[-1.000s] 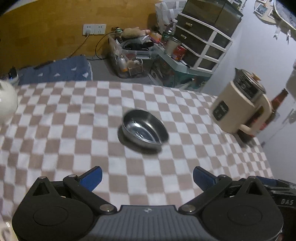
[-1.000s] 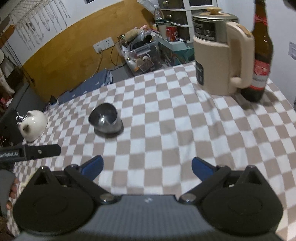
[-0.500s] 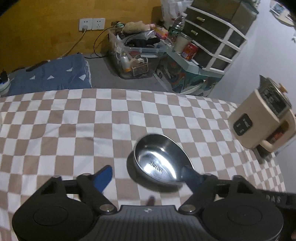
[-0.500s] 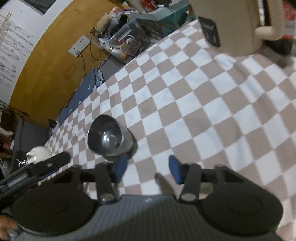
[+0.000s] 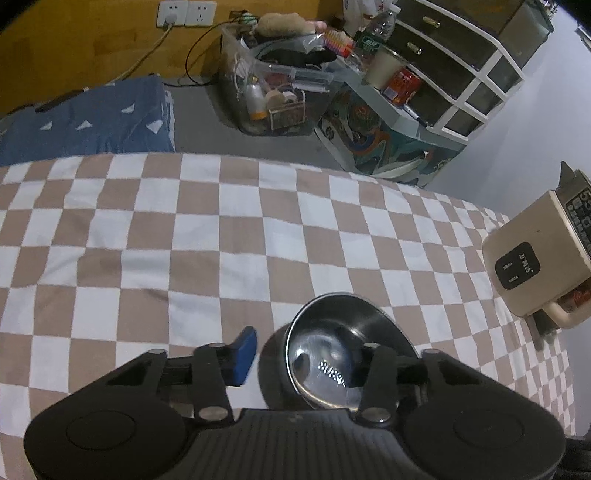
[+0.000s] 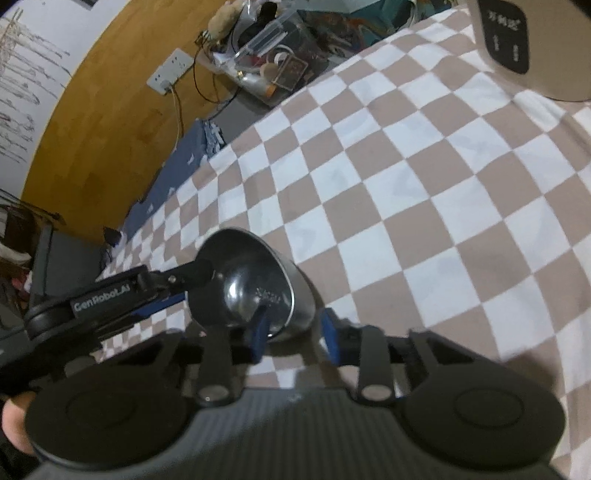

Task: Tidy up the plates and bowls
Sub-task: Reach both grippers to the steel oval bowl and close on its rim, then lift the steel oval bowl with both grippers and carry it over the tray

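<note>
- A beige kettle (image 5: 535, 266) stands on the checked cloth (image 5: 184, 240), off to the right of the bowl and well apart from it.
- Past the far edge of the cloth sit a blue pillow (image 5: 85, 122), a clear box of small things (image 5: 273, 92) and a set of drawers (image 5: 454, 62).
- There is a white wall plug (image 5: 186, 13) on the wooden wall, with wires hanging down from it.
- Nothing else on the cloth is close to the bowl, so only the two grippers crowd it.
- The metal bowl (image 5: 340, 354) sits on the cloth, near the front and a bit to the right in the left wrist view.
- The bowl is round, so it has no long side. It is tipped, with its open mouth facing up and toward the left gripper.
- The left gripper (image 5: 306, 354) is closing. One finger is outside the bowl's rim and the other reaches inside, so the rim is between them. I cannot tell for sure if the pads press on it yet.
- The right gripper (image 6: 293, 332) is closing too. One blue finger (image 6: 260, 330) is inside the bowl (image 6: 255, 288) and the other is outside its wall, on the side across from the left gripper. I cannot tell if it has a firm hold.
- In the right wrist view the left gripper (image 6: 192, 277) reaches into the bowl from the left.
</note>
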Demonstrator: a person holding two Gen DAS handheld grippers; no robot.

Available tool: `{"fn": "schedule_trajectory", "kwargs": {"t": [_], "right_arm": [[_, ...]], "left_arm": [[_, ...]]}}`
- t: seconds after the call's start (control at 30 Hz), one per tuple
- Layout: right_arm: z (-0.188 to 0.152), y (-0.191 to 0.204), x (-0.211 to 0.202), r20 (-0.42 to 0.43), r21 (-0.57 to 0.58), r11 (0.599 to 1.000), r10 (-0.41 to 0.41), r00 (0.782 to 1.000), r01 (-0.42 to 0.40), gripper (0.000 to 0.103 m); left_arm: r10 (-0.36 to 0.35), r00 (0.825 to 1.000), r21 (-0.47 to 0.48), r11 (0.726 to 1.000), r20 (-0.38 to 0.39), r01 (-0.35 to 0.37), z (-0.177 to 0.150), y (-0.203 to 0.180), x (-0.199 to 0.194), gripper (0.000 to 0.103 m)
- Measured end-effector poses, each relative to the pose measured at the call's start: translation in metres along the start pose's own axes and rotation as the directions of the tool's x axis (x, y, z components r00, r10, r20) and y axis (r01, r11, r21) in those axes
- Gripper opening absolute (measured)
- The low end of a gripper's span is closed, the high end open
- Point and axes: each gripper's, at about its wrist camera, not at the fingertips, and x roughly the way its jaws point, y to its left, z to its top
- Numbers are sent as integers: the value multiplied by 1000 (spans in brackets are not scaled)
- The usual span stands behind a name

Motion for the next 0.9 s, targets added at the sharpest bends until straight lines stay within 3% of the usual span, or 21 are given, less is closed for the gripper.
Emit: {"fn": "schedule_trajectory", "kwargs": {"t": [0.03,0.1,0.13,0.47,0.9], "right_arm": [[0,0,1,-1,1,1000,-1,1000,1,22],[1,1,0,1,0,1000,3,1000,-3,21],[1,2,-2,6,-12,1000,0,1000,0,20],[-8,7,-47,74,-103,995,16,997,-8,18],[-59,-19,-153,135,-232,973,39,990,-6,18]], "left_arm": [[-8,1000,-5,1000,-3,8,-1,0,0,23],[5,1000,-5,1000,10,-4,-3,-1,-3,12],[7,1000,-1,1000,19,-7,-4,-2,-6,11],[-61,992,22,998,109,58,-24,-30,-68,11],[-125,984,78,990,129,116,-118,-92,-141,12]]}}
